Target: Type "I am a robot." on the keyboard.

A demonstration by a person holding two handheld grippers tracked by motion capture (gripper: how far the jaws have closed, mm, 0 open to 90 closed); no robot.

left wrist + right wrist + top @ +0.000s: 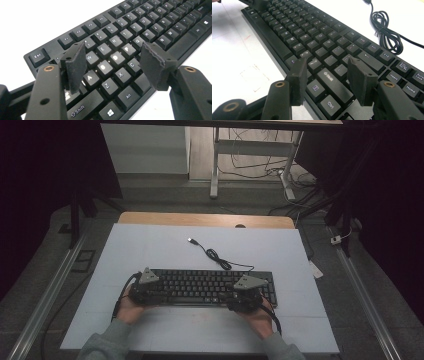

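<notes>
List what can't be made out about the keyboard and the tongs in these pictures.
- Keyboard key legends: too small and dim in the high view.
- Its near corners: covered there by the left tongs and right tongs.
- Its right end: cut off by the edge in the left gripper view.
- Whether the pads touch the keys: not clear in either gripper view.
- Cable plug: cut off at the top edge, right gripper view.

"Esc", "Shift", "Alt", "Ctrl", "Home" on black keyboard [140, 37] keys

Dim room, dark at both sides. White-topped table [150, 245] with wooden far edge. Beyond, grey floor [165, 195], white desk legs [215, 165], tangled cables [260, 167]. Metal rails [45, 295] alongside.
</notes>
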